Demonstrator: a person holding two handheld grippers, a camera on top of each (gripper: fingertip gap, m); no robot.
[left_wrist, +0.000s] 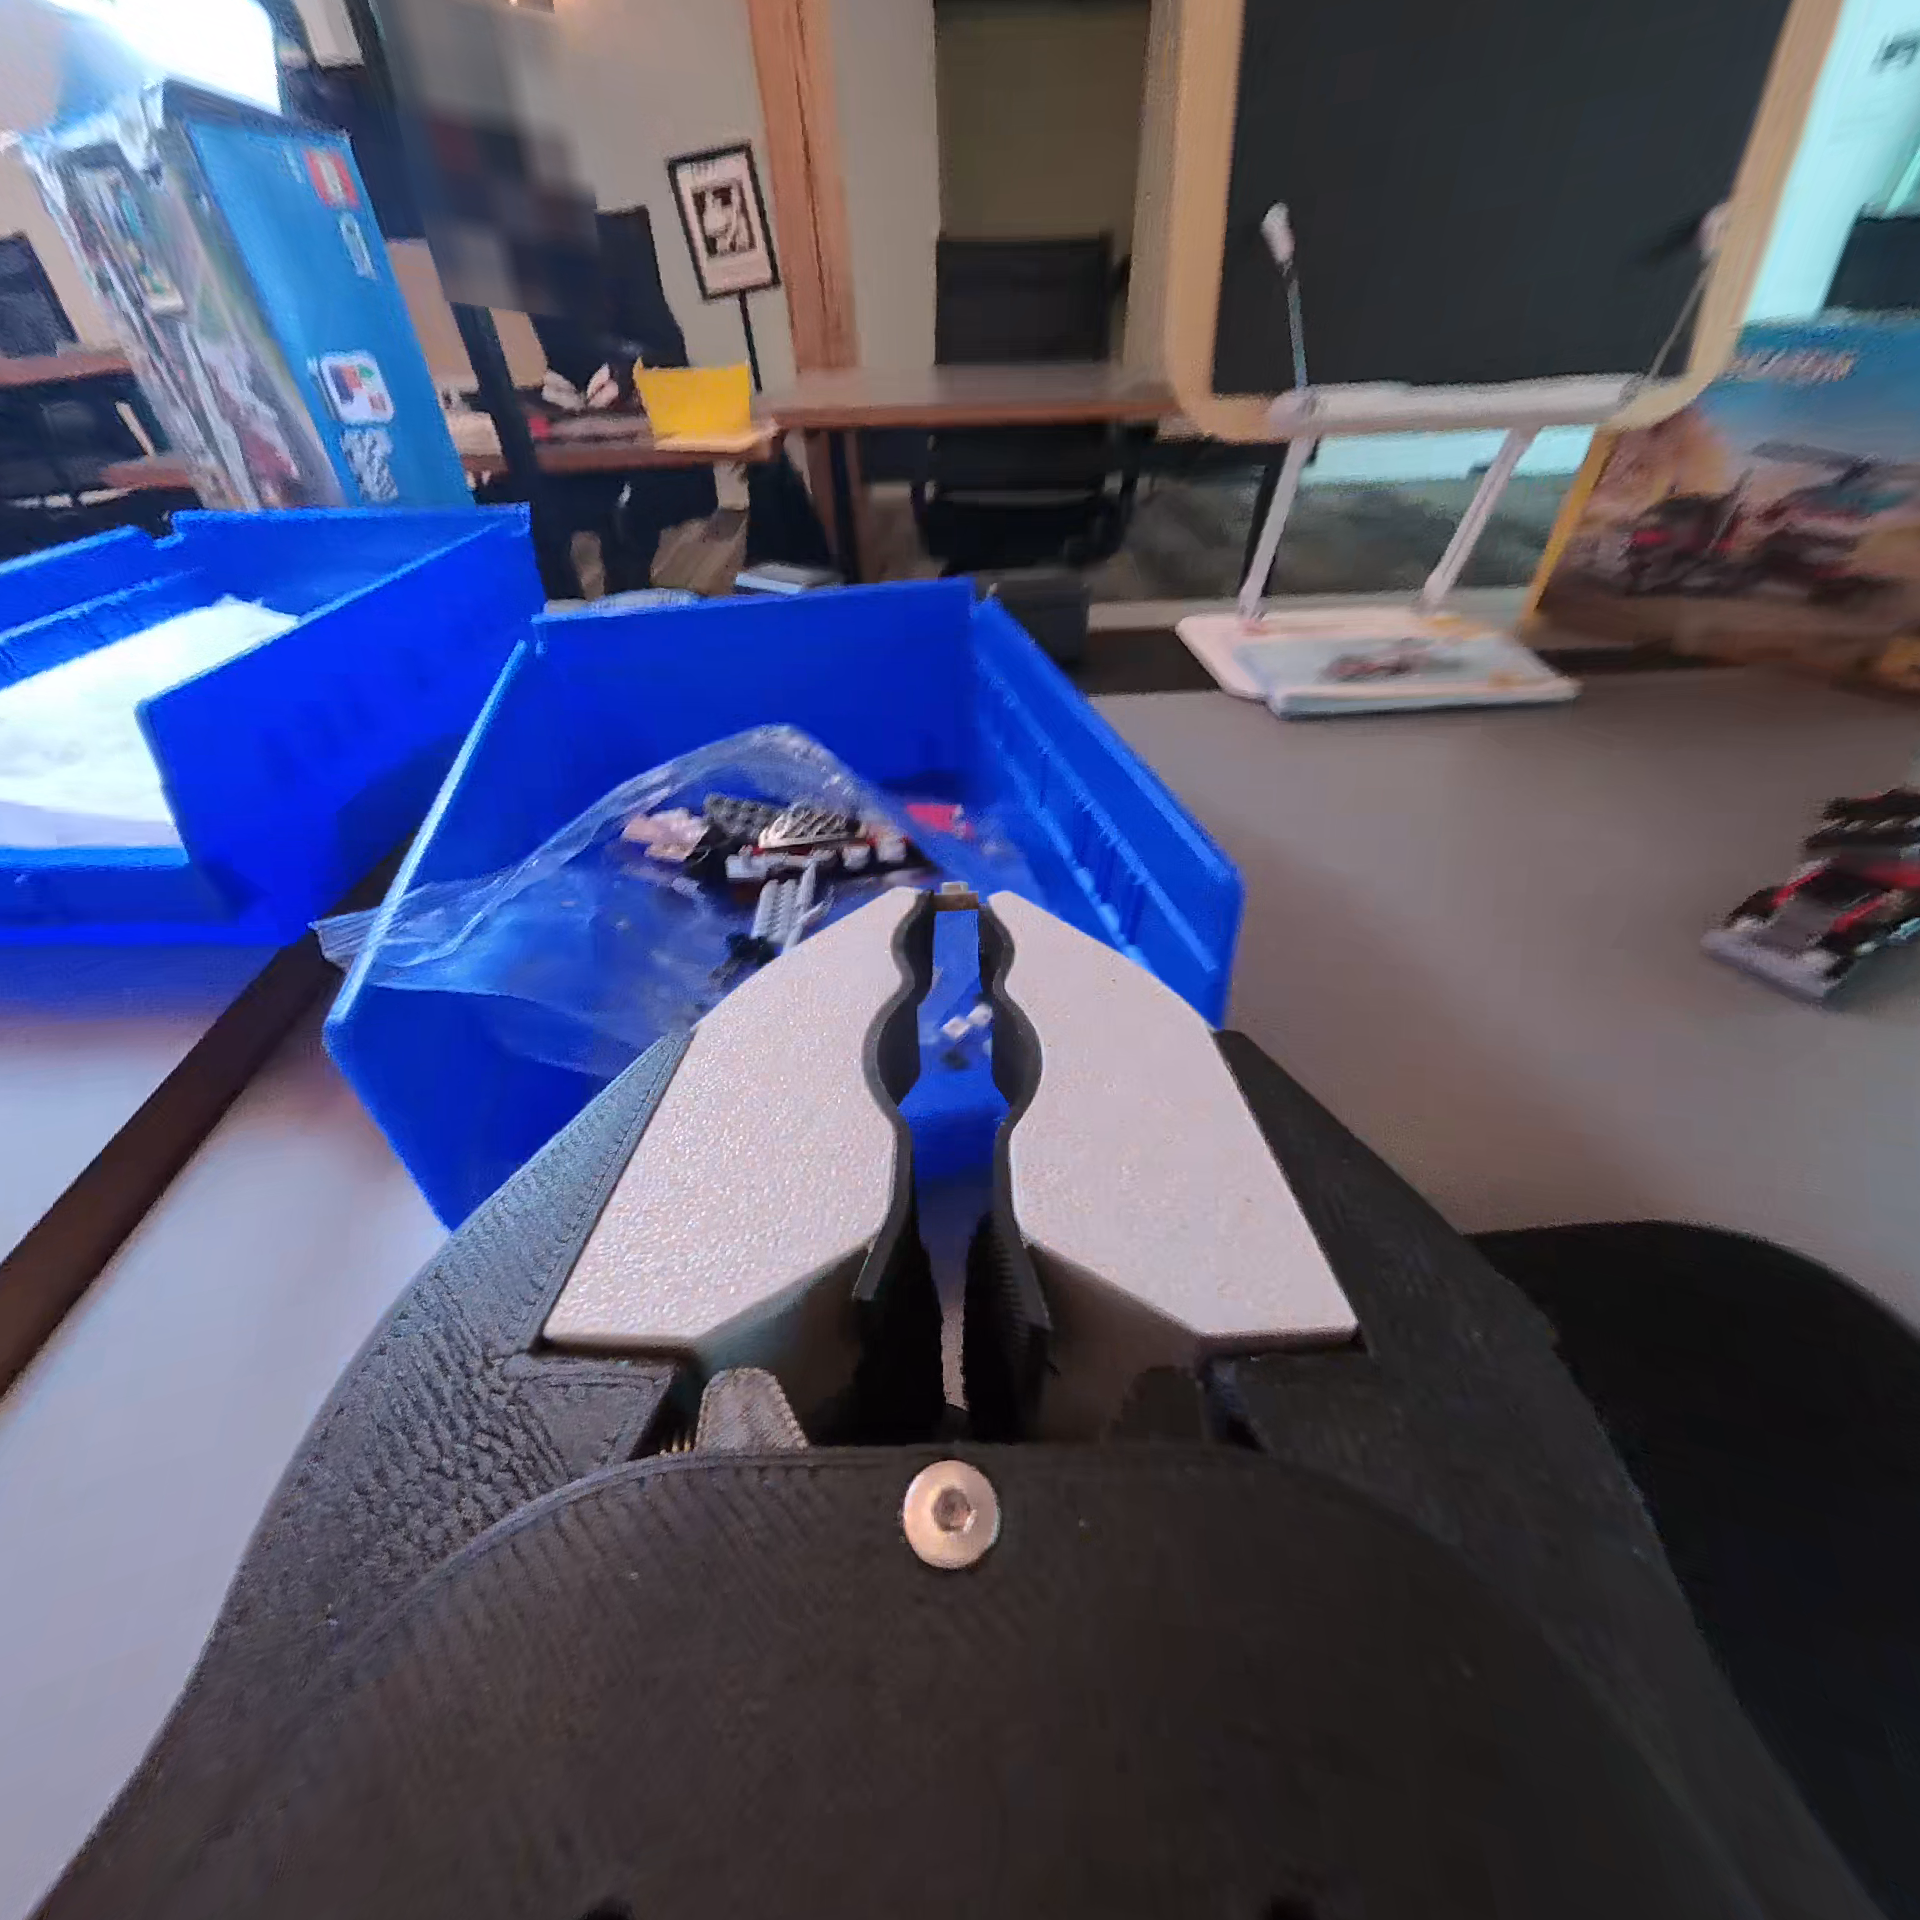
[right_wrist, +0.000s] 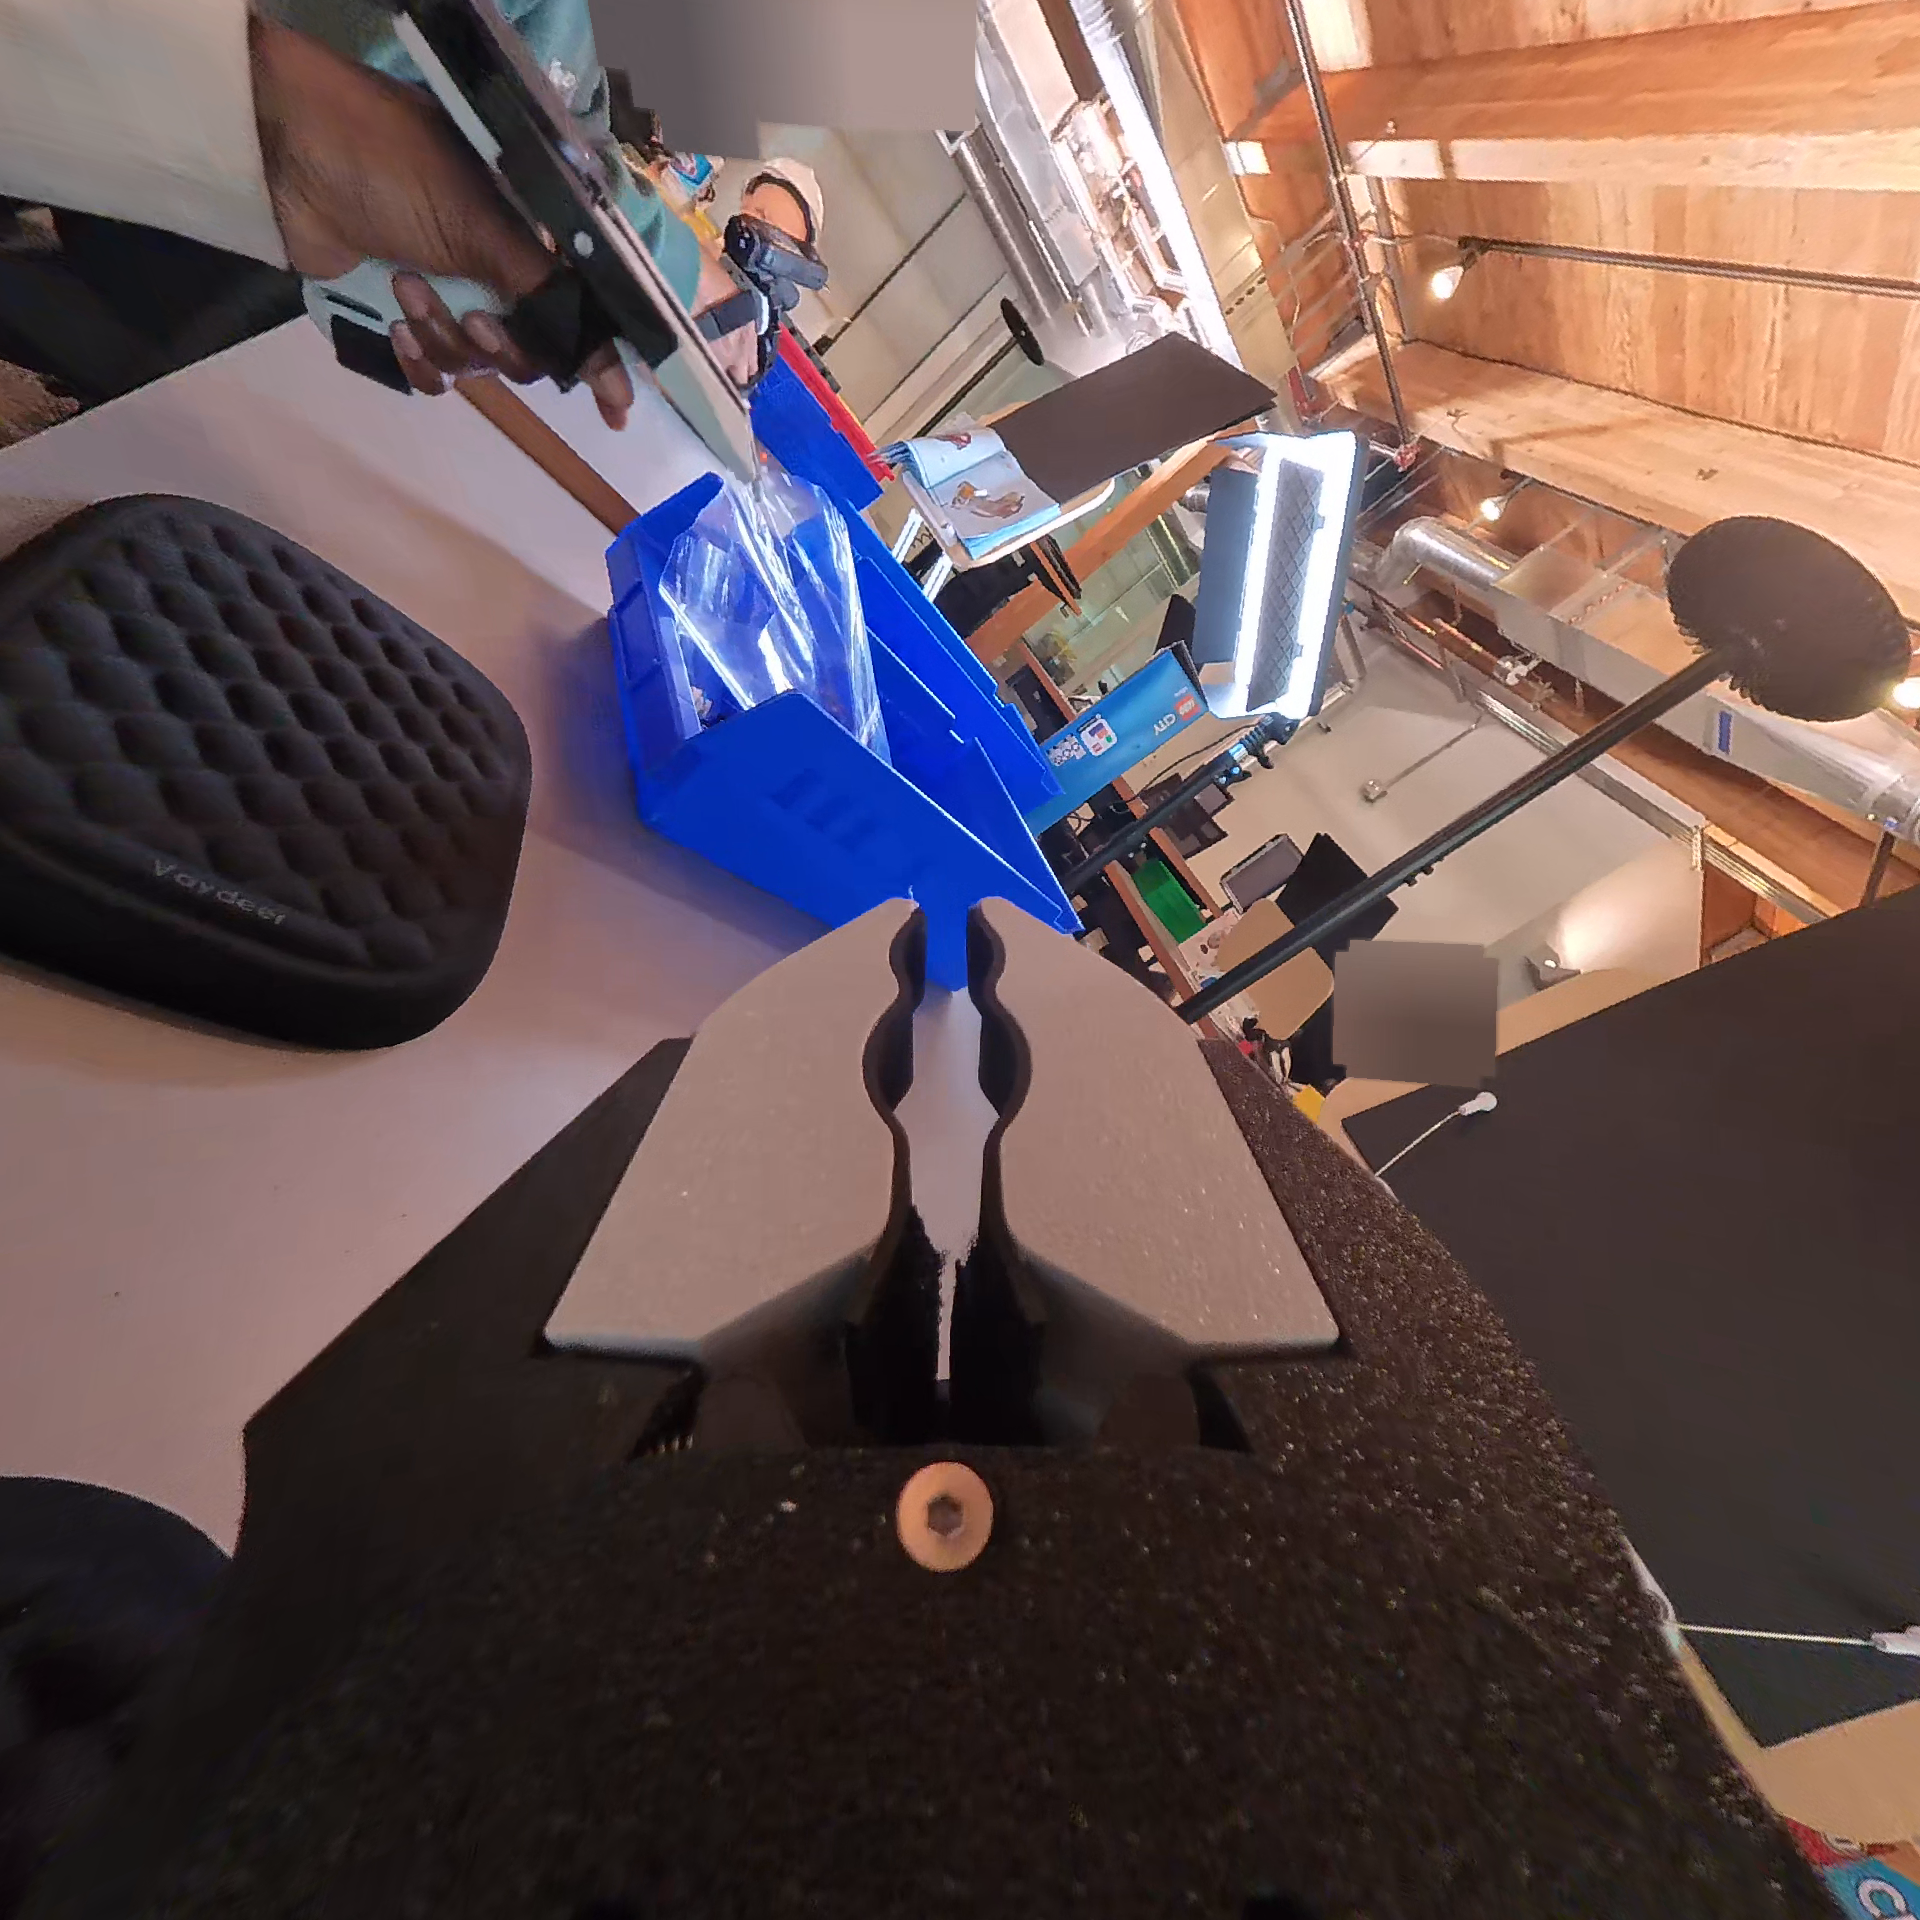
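Note:
My left gripper (left_wrist: 954, 912) is shut on a small tan brick piece (left_wrist: 954, 900), pinched at the very fingertips. It hangs over a blue bin (left_wrist: 1101, 790) that holds a clear plastic bag (left_wrist: 520, 925) of small grey, black and red bricks (left_wrist: 790, 842). In the right wrist view the left gripper (right_wrist: 750, 462) shows held by a hand (right_wrist: 416, 208), above the same bin (right_wrist: 831, 810) and bag (right_wrist: 769, 613). My right gripper (right_wrist: 943, 920) stands low over the grey table near the bin's corner. Its fingers are slightly apart with nothing between them.
A second blue bin (left_wrist: 312, 665) stands to the left. A built toy car (left_wrist: 1839, 904) sits on the table at the right. An open booklet on a white stand (left_wrist: 1392, 660) and printed boxes (left_wrist: 1766, 499) stand behind. A black padded cushion (right_wrist: 229, 769) lies near the bin. The tips of one gripper are about 30 cm away from the tips of the other.

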